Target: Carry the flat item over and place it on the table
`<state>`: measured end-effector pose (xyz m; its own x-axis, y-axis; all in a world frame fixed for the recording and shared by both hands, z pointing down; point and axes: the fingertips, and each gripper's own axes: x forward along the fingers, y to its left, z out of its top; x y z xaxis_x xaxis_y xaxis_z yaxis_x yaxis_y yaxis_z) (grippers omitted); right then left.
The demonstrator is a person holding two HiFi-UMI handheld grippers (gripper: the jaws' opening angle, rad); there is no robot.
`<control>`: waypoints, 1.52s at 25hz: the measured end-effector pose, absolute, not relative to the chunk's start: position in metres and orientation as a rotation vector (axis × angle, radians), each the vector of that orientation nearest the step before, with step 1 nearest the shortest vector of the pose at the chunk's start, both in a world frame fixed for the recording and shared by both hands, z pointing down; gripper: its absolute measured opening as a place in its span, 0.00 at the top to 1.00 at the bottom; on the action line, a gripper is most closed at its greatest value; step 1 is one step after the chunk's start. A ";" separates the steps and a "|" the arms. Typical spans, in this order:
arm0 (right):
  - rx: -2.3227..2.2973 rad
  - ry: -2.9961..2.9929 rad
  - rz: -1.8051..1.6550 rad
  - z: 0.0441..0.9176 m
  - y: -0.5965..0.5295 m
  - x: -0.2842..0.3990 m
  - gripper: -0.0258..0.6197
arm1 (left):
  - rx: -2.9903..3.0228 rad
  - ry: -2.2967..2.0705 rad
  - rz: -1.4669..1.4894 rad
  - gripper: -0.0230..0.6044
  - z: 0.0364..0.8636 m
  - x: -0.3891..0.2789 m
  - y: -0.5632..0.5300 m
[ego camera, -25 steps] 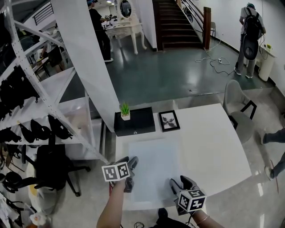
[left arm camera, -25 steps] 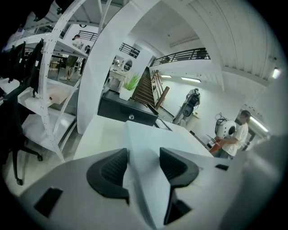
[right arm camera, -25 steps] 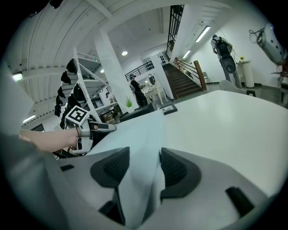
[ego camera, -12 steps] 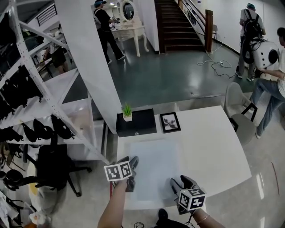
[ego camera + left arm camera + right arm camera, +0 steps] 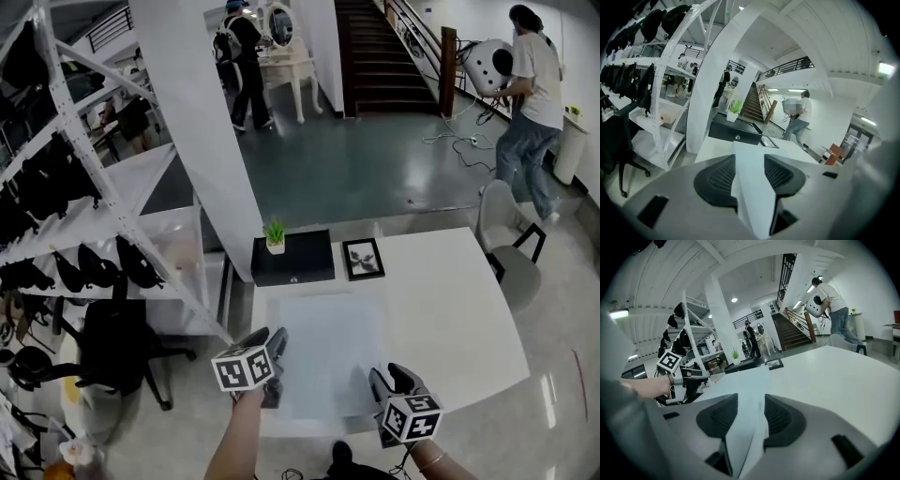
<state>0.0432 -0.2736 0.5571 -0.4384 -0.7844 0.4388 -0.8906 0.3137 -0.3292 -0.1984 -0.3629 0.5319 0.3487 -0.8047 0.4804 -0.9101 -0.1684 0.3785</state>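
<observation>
A large flat white sheet [image 5: 323, 347] lies on the white table [image 5: 450, 309], its near edge toward me. My left gripper [image 5: 274, 364] sits at the sheet's near left edge. The sheet [image 5: 752, 187] runs between its black pads [image 5: 717, 180], and the jaws are closing. My right gripper [image 5: 392, 381] is at the near right edge, also closing, with the sheet [image 5: 745, 394] between its pads [image 5: 780, 420]. I cannot see either pair of pads pressing on it. The left gripper [image 5: 689, 376] also shows in the right gripper view.
At the table's far edge stand a black box [image 5: 292, 258] with a small potted plant [image 5: 275, 236] and a framed picture [image 5: 363, 259]. Left are a white pillar [image 5: 206, 159], a shelving rack [image 5: 94, 234] and a black office chair [image 5: 112, 347]. A grey chair [image 5: 506, 253] stands right; a person [image 5: 530, 103] works behind.
Both grippers stay at the sheet's near edge, the right one shifting slightly right. A person carrying a round white object has walked in at the back right. The sheet has not moved.
</observation>
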 end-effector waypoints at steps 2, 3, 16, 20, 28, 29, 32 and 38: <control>1.544 -2.403 0.760 0.548 -0.273 0.042 0.74 | 2.021 -1.509 0.220 0.67 0.526 -0.198 -0.354; 1.545 -2.414 0.745 0.544 -0.273 0.041 0.75 | 2.030 -1.520 0.227 0.68 0.523 -0.198 -0.348; 1.507 -2.487 0.611 0.518 -0.261 0.031 0.94 | 2.121 -1.632 0.247 0.88 0.502 -0.200 -0.287; 1.510 -2.488 0.574 0.513 -0.258 0.028 0.96 | 2.163 -1.650 0.289 0.91 0.498 -0.197 -0.274; 1.491 -2.495 0.583 0.510 -0.249 0.023 0.96 | 2.175 -1.687 0.340 0.93 0.502 -0.195 -0.253; 1.485 -2.496 0.577 0.510 -0.248 0.022 0.96 | 2.171 -1.690 0.336 0.93 0.502 -0.196 -0.251; 1.460 -2.501 0.580 0.511 -0.245 0.020 0.96 | 2.168 -1.692 0.336 0.93 0.503 -0.196 -0.246; 1.451 -2.492 0.591 0.514 -0.243 0.020 0.96 | 2.155 -1.695 0.340 0.92 0.504 -0.199 -0.243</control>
<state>0.0199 -0.2431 0.5145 -0.4989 -0.7871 0.3628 -0.8662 0.4387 -0.2393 -0.1993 -0.2431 0.5042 0.2446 -0.8776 0.4123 -0.9687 -0.2027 0.1432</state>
